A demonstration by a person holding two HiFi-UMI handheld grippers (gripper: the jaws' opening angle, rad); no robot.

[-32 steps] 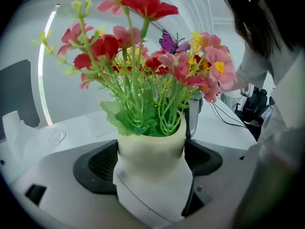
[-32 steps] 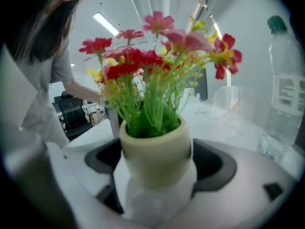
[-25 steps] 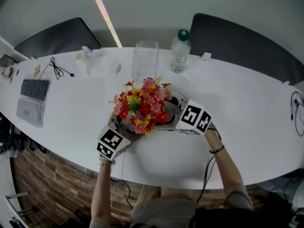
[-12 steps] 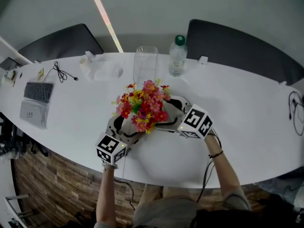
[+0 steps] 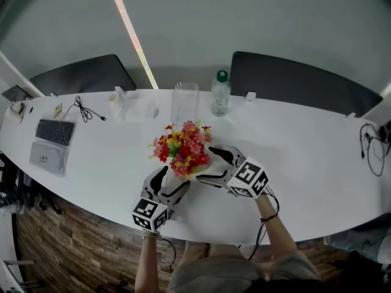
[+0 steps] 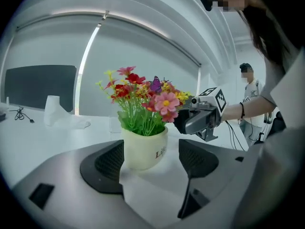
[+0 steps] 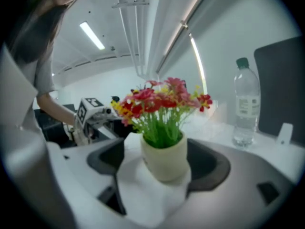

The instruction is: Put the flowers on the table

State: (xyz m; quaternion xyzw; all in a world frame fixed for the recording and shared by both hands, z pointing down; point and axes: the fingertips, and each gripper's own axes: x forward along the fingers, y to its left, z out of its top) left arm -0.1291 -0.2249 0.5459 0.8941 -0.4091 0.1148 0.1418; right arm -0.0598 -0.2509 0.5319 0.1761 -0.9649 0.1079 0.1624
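Flowers (image 5: 182, 148), a red, pink and yellow bunch in a small cream pot (image 6: 143, 149), stand upright on the white worktop (image 5: 305, 157), just ahead of both tongs and between the two. The left tongs (image 5: 175, 179) point at the bunch from the near left with their jaws apart. These jaws have just been closing a little. In the left gripper view the pot stands in the gap at the tips, close to the left-hand pad and clear of the right-hand one, with neither pad pressing on it. The right tongs (image 5: 206, 163) point at the bunch from the near right, also with jaws apart. In the right gripper view the pot stands in the gap between the pads, its side very near the right-hand pad. Whether they touch cannot be told, and nothing is clamped. Each of the tongs shows in the other's view, just past the flowers. Beyond the flowers from the tongs stand a clear glass container (image 5: 184, 102) and, just right of it, a water bottle (image 5: 220, 93) with a green cap. Well off to the left of the left tongs lie a keyboard (image 5: 55, 132) and a black cable (image 5: 85, 108). Two dark chairs (image 5: 293, 81) sit behind the far edge of the worktop.
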